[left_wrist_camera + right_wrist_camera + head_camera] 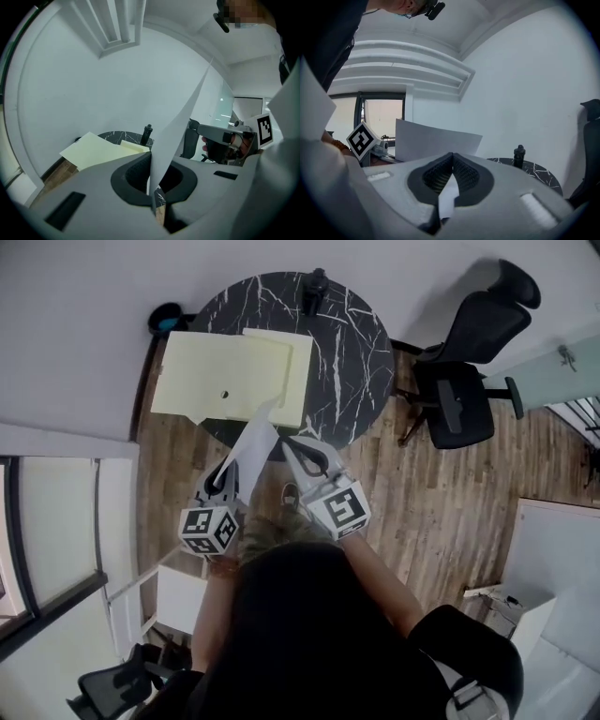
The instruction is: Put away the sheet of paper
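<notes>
On the far round table (356, 352), left side: an open yellow folder (211, 381). Near its edge, up in the air: the sheet of paper (255, 442), clenched by left gripper (232, 474) and right gripper (302, 454). Not yet filed; probably goes into the folder.

left gripper (238, 463): grey, black pads (135, 177), marker cube (208, 529) | right gripper (306, 452): same | top (469, 652): black

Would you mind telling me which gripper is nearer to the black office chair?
Right. The right gripper is on the office chair's side of the sheet of paper; the left gripper is on the far side of it.
</notes>
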Available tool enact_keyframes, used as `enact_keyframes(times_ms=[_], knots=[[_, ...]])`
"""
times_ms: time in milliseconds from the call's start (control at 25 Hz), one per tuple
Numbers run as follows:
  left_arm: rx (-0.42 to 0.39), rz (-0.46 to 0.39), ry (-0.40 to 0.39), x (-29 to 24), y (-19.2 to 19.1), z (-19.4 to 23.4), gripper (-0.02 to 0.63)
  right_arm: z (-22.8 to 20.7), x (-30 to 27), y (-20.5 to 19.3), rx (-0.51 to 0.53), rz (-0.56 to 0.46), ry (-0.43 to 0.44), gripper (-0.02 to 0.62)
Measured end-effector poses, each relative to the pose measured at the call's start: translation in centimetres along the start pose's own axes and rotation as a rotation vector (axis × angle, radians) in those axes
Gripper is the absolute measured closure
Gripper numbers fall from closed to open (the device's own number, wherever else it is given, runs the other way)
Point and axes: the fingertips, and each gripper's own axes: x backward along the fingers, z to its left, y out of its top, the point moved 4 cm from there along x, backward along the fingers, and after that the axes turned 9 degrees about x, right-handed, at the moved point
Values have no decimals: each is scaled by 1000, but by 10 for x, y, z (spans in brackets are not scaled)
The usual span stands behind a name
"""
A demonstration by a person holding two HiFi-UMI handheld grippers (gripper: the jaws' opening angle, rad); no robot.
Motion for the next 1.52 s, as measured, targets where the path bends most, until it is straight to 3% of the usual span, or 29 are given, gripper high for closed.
enact_keyframes(times_ms=[160, 360, 520, 760, 1120, 1520], knots=[[29, 62, -86, -25, 8, 6, 595, -16, -4, 5, -6, -1, -39, 597], [13, 126, -216, -65, 33, 21, 595, -41, -22, 6, -7, 31, -148, 597], [81, 170, -322, -99, 54, 40, 595, -55, -50, 12, -9, 64, -238, 597], [31, 228, -453, -138, 100, 81, 595, -55, -99, 30, 34, 109, -367, 597], [-20, 320, -544, -189, 130, 136, 595, -56, -132, 42, 29, 167, -532, 597], [10, 394, -647, -227, 121, 146, 595, -100, -113, 36, 80, 161, -620, 597]])
